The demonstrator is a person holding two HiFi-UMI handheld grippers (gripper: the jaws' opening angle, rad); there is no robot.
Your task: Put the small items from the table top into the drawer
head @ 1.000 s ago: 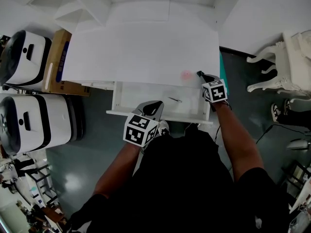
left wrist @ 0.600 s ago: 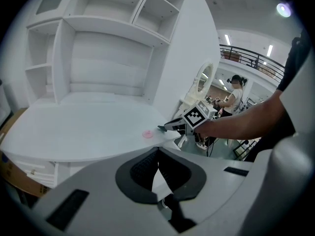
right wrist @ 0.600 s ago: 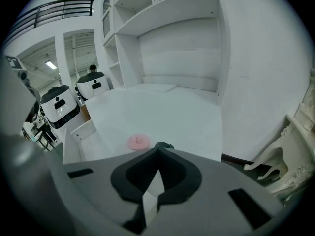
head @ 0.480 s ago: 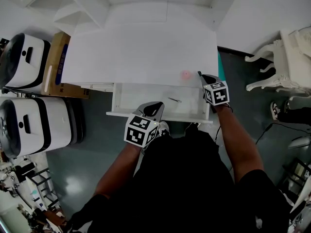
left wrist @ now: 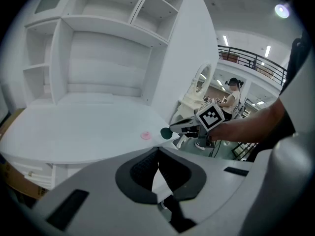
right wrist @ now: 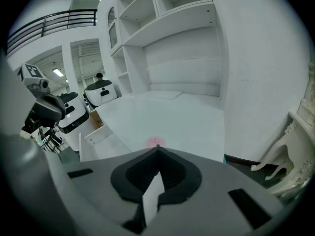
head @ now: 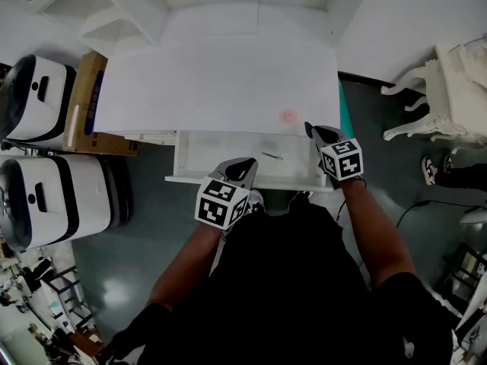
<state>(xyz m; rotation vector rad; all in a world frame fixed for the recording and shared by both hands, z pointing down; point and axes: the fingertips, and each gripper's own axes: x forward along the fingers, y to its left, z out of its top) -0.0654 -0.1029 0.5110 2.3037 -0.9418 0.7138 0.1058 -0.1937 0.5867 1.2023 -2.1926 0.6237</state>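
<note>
View from above onto a white counter (head: 213, 82) with white shelves (head: 114, 14) along its back edge. Near the front right corner of the counter, a small pink item (head: 288, 116), lying flat and alone, a little short of the front edge. Under that front edge, a drawer (head: 199, 152) pulled open, with one thin dark item (head: 272, 156) inside, right of its middle. Left gripper (head: 244, 163) held over the drawer's front rim, near its middle, pointing toward the counter; jaws pressed together at the tips, nothing seen between them. Right gripper (head: 310, 130) held at the counter's front edge near the right corner, just beside the pink item on its right, apart from it; jaws pressed together as well, pinching nothing. In the right gripper view, the pink item just beyond the closed jaw tips, the open drawer off to the left. In the left gripper view, the pink item close to the counter's front edge, the right gripper just beside it. Person's arms (head: 373, 226) and black clothing (head: 289, 280) across the bottom of the head view. On the grey floor (head: 152, 234) left of the counter, a cardboard box (head: 90, 97) and two white-and-black machines (head: 42, 90). On the floor to the right, a white ornate chair (head: 445, 90).
</note>
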